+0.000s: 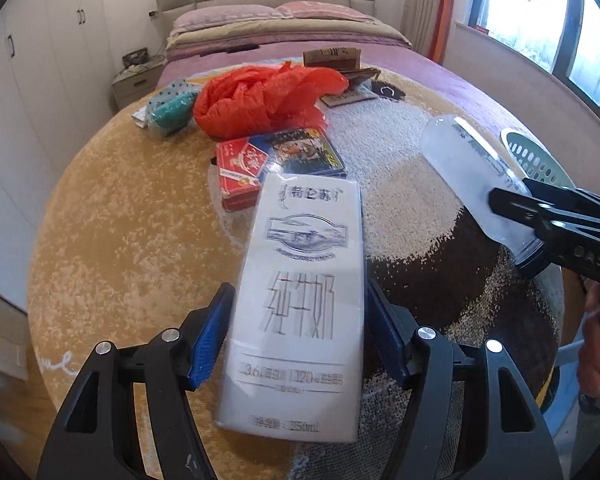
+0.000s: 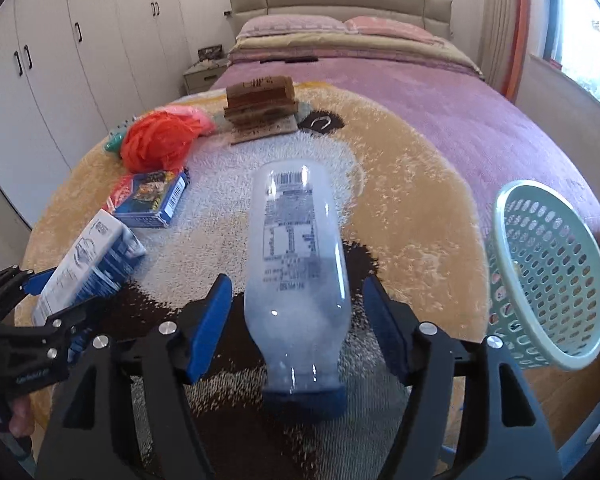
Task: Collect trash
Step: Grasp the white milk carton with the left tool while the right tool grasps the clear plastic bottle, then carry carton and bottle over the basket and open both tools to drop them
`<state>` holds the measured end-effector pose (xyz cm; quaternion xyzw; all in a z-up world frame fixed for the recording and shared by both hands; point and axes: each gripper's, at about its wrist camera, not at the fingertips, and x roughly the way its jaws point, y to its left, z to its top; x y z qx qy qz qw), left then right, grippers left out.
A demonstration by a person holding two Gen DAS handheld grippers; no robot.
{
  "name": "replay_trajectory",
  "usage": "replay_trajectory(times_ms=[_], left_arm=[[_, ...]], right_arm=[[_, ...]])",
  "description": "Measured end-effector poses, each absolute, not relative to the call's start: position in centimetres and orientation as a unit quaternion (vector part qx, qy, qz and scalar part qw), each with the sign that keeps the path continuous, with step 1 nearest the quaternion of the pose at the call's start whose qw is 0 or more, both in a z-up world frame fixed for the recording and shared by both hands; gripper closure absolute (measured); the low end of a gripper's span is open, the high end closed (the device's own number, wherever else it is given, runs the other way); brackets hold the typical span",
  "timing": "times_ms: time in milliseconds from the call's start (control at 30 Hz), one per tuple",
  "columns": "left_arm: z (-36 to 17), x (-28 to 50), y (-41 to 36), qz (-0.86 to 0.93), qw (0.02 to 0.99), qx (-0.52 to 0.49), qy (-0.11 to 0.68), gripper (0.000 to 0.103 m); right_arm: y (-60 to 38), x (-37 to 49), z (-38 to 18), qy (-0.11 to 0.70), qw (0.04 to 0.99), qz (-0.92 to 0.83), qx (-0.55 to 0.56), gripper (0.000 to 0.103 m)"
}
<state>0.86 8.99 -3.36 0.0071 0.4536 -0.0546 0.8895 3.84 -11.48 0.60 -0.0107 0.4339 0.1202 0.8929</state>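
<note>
A: Where does each tool stand?

B: The left tool (image 1: 300, 332) has its blue pads against both sides of the milk carton (image 1: 300, 300), gripping it above the blanket (image 1: 120, 240) on the bed. The right tool (image 2: 298, 328) straddles the bottle (image 2: 296, 280), cap end toward the camera, but there's a gap between each pad and the plastic, so I'd call it not closed on it, though the bottle looks to be off the blanket.

A: And the basket (image 2: 548, 276)?

B: Tilted at the right edge of the bed, mouth facing the tools. Still lying on the blanket: a red bag (image 1: 260, 100), two card boxes (image 1: 276, 164) and cardboard (image 2: 260, 100).

A: What could go wrong?

B: The bottle is smooth and round; with so little contact it could slip or roll off on the way over. The basket sits at the edge and leans, so a hard drop might tip it. The carton looks secure, but squeezing harder could crush it.
</note>
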Motion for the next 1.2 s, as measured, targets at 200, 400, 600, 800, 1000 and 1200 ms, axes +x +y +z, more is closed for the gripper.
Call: replay_trajectory(times_ms=[200, 400, 600, 800, 1000, 1200], left_arm=[[-3.3, 0.9, 8.4, -0.058, 0.893, 0.010, 0.446, 0.048], [-2.6, 0.8, 7.8, -0.078, 0.898, -0.005, 0.433, 0.048], [-1.3, 0.8, 6.8, -0.096, 0.905, -0.004, 0.415, 0.049], [-0.3, 2.0, 4.7, -0.116, 0.908, 0.005, 0.403, 0.049], [0.7, 3.9, 1.7, -0.146, 0.910, 0.015, 0.387, 0.049], [2.0, 6.1, -2.9, -0.188, 0.908, 0.030, 0.373, 0.049]], right_arm=[[-11.3, 4.5, -0.2, 0.451, 0.885, 0.119, -0.014, 0.039], [-11.2, 4.3, 0.1, 0.448, 0.886, 0.121, -0.024, 0.050], [-12.3, 3.8, 0.7, 0.437, 0.891, 0.117, -0.012, 0.050], [-15.0, 3.5, 2.3, 0.420, 0.902, 0.102, 0.012, 0.050], [-19.0, 3.6, 3.6, 0.402, 0.912, 0.071, 0.037, 0.050], [-23.8, 3.9, 4.2, 0.389, 0.919, 0.028, 0.064, 0.050]])
